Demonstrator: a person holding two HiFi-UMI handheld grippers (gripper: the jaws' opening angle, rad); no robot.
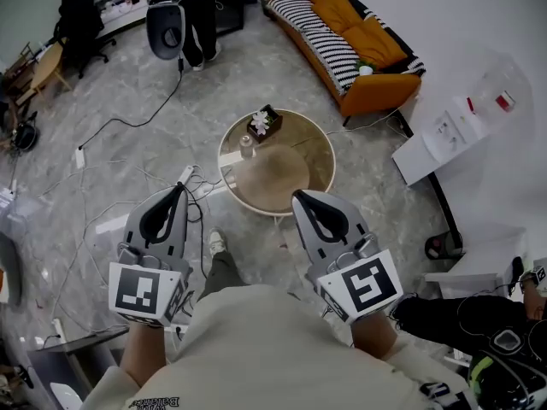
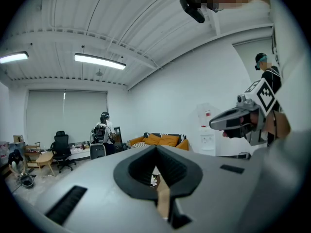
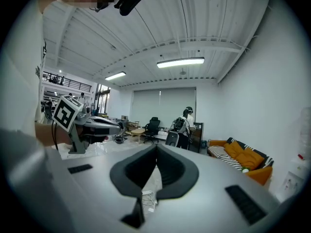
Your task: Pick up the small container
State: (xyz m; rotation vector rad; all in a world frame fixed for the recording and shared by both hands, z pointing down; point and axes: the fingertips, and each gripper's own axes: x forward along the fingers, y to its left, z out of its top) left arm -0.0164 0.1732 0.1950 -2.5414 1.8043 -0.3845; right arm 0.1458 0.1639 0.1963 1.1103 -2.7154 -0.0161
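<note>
Small container [image 1: 247,146] on round table [image 1: 314,142]

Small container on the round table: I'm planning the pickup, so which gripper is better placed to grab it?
Probably left. The small container sits on the table's left side, and the left gripper points that way; the right gripper aims at floor cables. Both are shut.

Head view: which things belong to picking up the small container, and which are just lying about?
Job: small container, round table under it, left gripper, right gripper (both shut, empty).
Lying about: flower box, sofa, office chair, floor cables.
</note>
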